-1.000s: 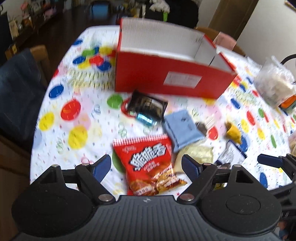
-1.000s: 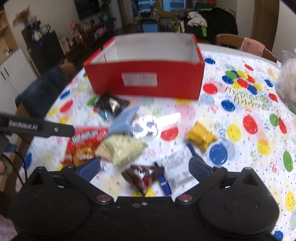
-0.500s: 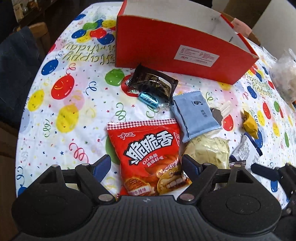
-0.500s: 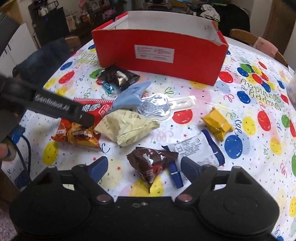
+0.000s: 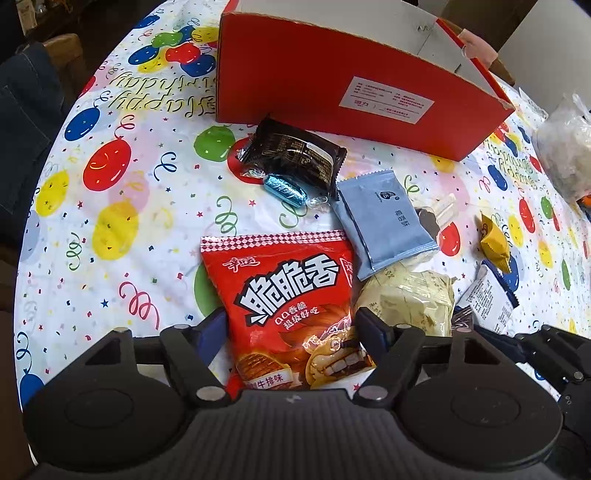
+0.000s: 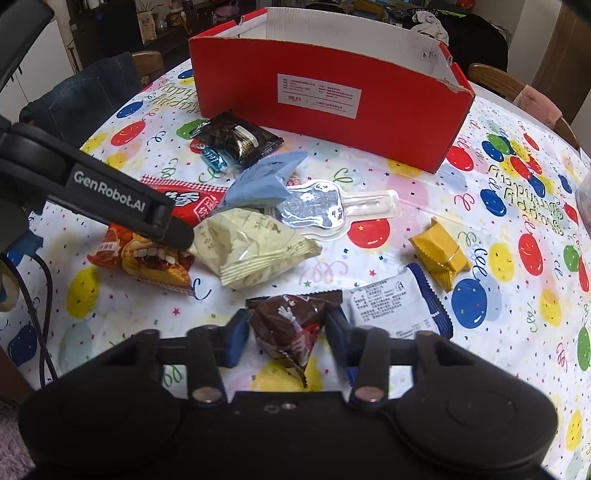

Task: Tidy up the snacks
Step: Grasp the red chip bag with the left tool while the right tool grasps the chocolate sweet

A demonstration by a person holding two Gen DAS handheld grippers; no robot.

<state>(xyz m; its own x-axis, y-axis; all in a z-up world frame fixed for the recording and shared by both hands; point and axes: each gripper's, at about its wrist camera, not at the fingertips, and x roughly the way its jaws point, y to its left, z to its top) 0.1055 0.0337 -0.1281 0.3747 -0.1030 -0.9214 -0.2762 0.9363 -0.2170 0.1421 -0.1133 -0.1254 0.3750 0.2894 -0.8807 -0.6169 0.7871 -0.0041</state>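
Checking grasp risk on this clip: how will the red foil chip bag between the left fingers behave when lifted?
The red foil chip bag looks puffed with air, so probably light and squashy. Its glossy film may slip between the left gripper fingers. Held by its lower end, the top would likely flop over.

**Birthday cloth, crowded shelves mark a lived-in family home**

A round dining table (image 6: 424,192) wears a balloon-printed "Happy Birthday" tablecloth (image 5: 122,206). Wooden chairs (image 6: 491,79) ring it, one draped with a denim jacket (image 6: 85,99), another with a pink cloth (image 6: 537,105). Behind, dark shelves (image 6: 122,26) hold household clutter, and clothes (image 6: 428,22) lie heaped on furniture.
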